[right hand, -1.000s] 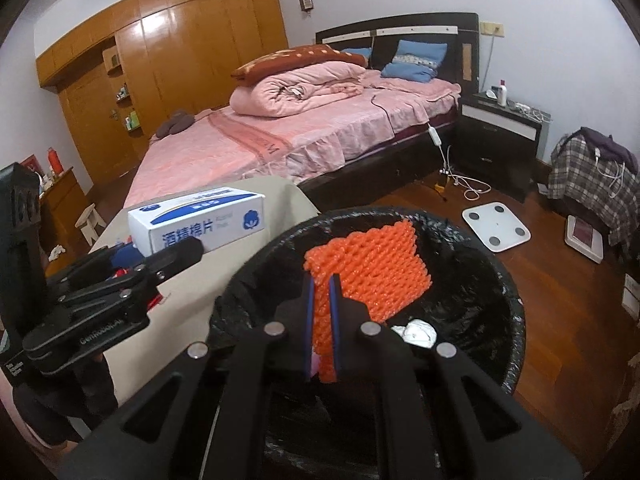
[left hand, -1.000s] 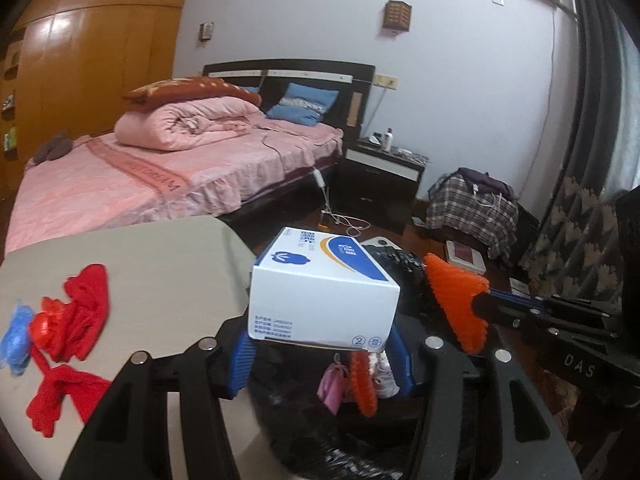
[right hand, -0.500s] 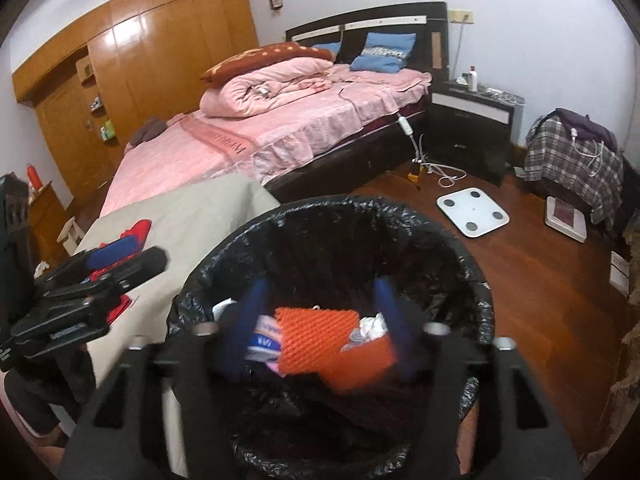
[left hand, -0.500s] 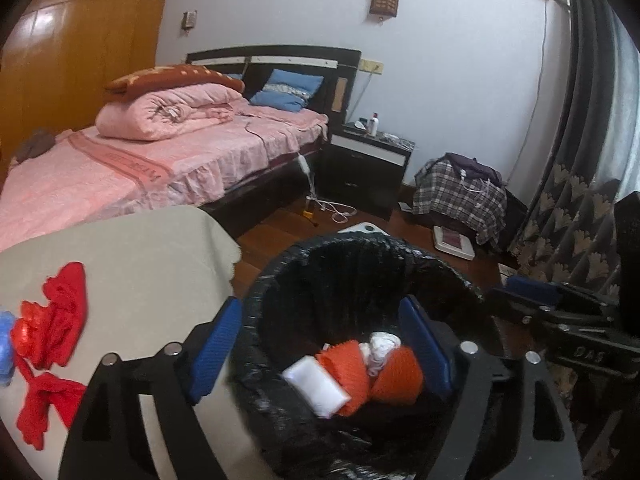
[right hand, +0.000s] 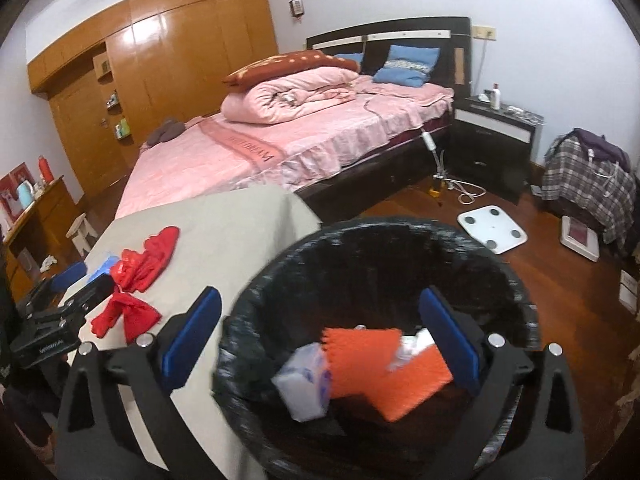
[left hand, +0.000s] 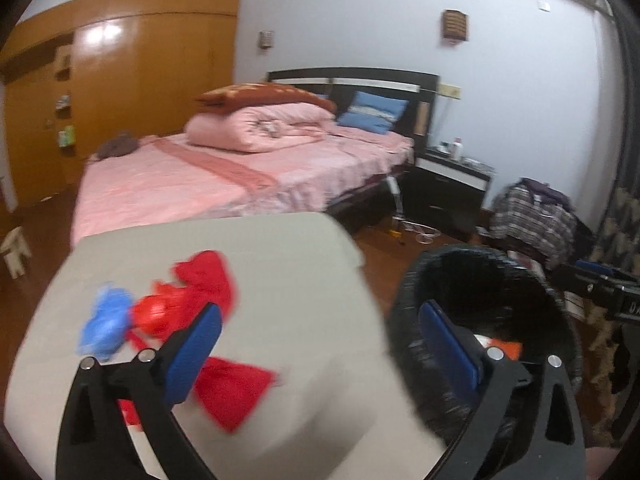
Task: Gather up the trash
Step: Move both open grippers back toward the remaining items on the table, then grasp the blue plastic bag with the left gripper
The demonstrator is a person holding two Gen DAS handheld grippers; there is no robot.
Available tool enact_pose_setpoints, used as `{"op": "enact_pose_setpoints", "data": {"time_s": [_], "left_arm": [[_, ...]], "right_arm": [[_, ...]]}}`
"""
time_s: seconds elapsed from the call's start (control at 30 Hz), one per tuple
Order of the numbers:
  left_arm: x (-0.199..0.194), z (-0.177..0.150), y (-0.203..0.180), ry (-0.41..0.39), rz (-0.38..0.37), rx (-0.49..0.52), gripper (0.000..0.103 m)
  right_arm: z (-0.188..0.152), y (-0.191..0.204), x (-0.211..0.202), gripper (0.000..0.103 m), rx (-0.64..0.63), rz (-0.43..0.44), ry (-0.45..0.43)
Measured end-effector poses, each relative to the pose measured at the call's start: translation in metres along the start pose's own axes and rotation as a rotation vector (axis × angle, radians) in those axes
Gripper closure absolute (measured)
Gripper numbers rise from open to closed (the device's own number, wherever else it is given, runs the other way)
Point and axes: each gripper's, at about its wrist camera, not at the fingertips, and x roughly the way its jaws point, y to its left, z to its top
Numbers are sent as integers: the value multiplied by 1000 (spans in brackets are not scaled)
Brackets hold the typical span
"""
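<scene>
Grey table (right hand: 224, 236) at 9 o'clock of black-lined trash bin (right hand: 400, 236). In bin: orange foam netting (right hand: 384, 364), white box (right hand: 304, 380). On table at 10 o'clock: red scraps (right hand: 140, 272), blue scrap (left hand: 106, 322). Right gripper (right hand: 320, 332) spread wide, empty, above bin. Left gripper (left hand: 320, 344) spread wide, empty.

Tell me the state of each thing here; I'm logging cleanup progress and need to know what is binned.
Left gripper: open, empty.
Right gripper: open, empty, above the bin.
Trash bin: black liner, upright, partly filled.
White box: in bin, tilted.
Orange foam net: in bin.
Red scraps: on table, uncollected.
Blue scrap: on table, uncollected.
</scene>
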Motion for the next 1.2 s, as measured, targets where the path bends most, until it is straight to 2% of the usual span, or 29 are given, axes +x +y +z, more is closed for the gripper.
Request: {"op": "enact_pose_setpoints", "data": {"time_s": [0.43,0.63,0.8,1.03,1.2], "left_arm": [[-7,-26,126,5,242,-121,6],[3,-38,171,30,305,-165,7],[24,-41,196,63,326,-196,11],[62,-45,221,131,320,-228,13],[80,-45,228,181,279,-253,23]], "right_arm": [[23,115,63,6,-137,89,-11],[28,153,91,6,-170,113,-4],[24,174,116,6,-195,120,13],[20,188,142,6,-202,114,48],[17,193,152,6,-211,113,65]]}}
